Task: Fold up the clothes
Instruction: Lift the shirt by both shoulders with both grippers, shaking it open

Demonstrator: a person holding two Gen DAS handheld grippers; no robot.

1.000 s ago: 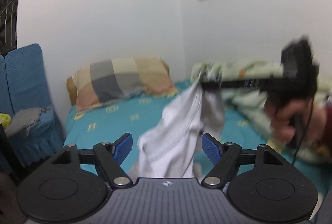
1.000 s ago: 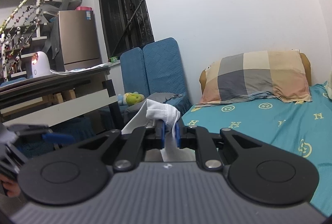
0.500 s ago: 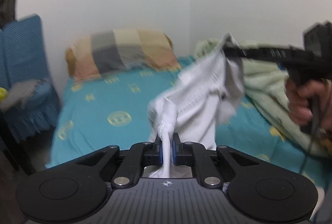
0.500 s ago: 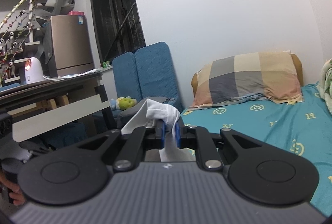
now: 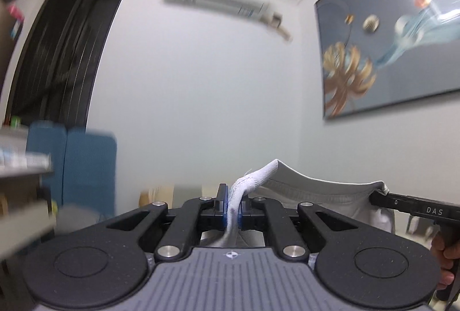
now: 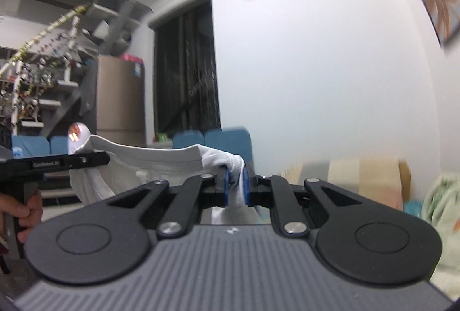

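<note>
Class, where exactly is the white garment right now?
The white garment hangs stretched in the air between the left gripper and the right gripper, each pinching one end.

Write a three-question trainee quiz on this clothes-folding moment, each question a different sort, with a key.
1. True or false: the left gripper is shut on the white garment.
2. Multiple choice: the garment's edge between the two grippers is A) stretched in the air, B) flat on the bed, C) on the floor.
3. Fill in: the right gripper is shut on the ____.

Key: 1 true; 2 A; 3 white garment.
</note>
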